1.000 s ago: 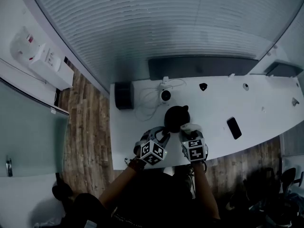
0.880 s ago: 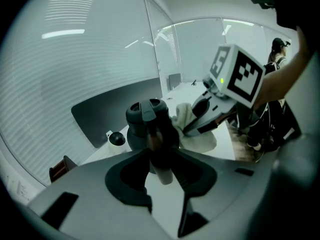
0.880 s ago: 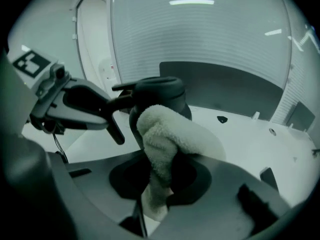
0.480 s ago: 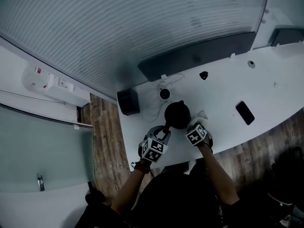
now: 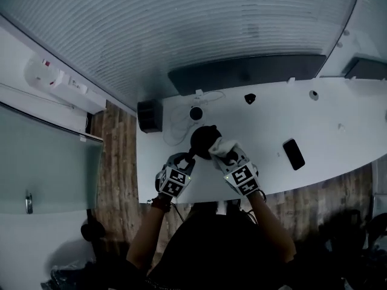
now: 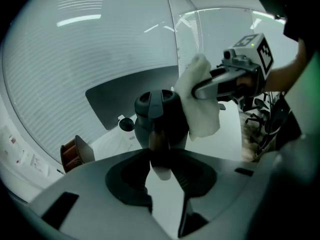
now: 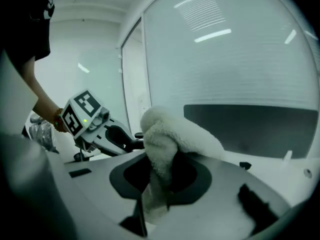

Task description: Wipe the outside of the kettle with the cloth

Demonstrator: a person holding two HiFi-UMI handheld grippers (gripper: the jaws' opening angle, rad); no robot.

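Observation:
A dark kettle (image 5: 203, 139) stands on the white desk (image 5: 338, 141), a little in from its front edge. My left gripper (image 5: 188, 159) is shut on the kettle's handle (image 6: 159, 145), which fills the space between its jaws in the left gripper view. My right gripper (image 5: 225, 153) is shut on a white fluffy cloth (image 5: 221, 146) and holds it against the kettle's right side. The cloth (image 6: 199, 100) hangs over the kettle (image 6: 159, 115) there. In the right gripper view the bunched cloth (image 7: 172, 143) hides the kettle.
On the desk are the kettle's round base (image 5: 195, 113) with its white cable, a black phone (image 5: 293, 154) to the right and small dark fittings (image 5: 250, 98) near the back. A black box (image 5: 149, 115) sits at the desk's left end. A glass wall rises behind the desk.
The head camera has shifted. My right gripper has carried the cloth up from the kettle's lower right onto its side. The left gripper still holds the handle.

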